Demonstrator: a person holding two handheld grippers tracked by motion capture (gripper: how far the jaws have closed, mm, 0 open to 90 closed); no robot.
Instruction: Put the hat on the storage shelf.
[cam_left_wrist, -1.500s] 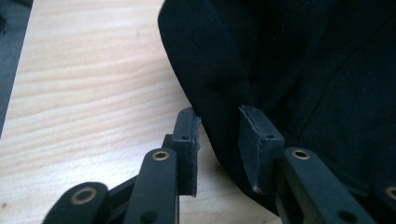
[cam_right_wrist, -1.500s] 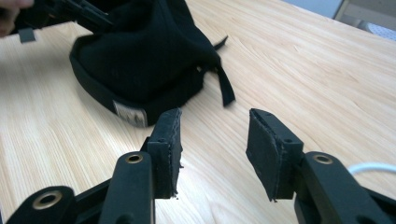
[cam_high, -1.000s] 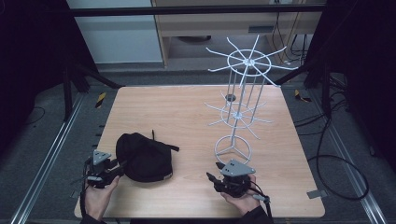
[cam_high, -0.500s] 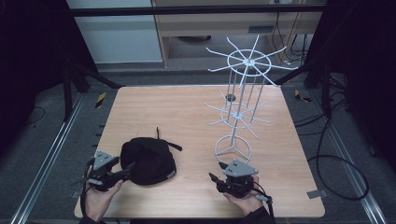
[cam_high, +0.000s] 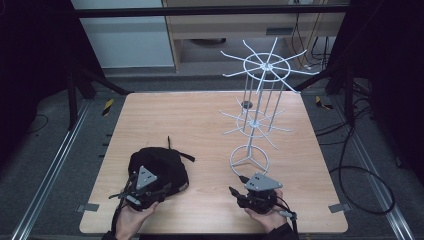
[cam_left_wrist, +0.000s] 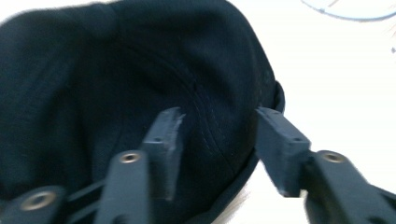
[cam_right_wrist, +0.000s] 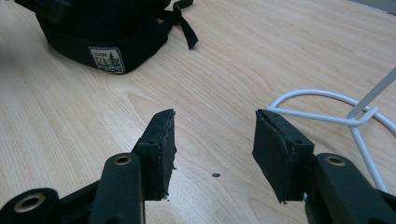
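from the high view i see a black cap (cam_high: 159, 167) lying on the near left part of the wooden table (cam_high: 200, 120), well apart from the white wire rack (cam_high: 257, 115) that stands upright on the right half. the cap's thin strap ends trail off its far side, one toward the far edge of the table and one toward the rack; which way the brim faces i cannot tell. it is dark, soft cloth with stitched seams, and in my right gripper view i can see a small pale label (cam_right_wrist: 107, 59) sewn on its band.

my left gripper (cam_high: 142, 192) sits over the near edge of the cap, jaws spread apart with the cloth (cam_left_wrist: 116, 93) between and under them, not clamped. my right gripper (cam_high: 235, 192) rests low over bare table just beside the rack's ring base (cam_right_wrist: 327, 109), jaws wide apart and holding nothing.
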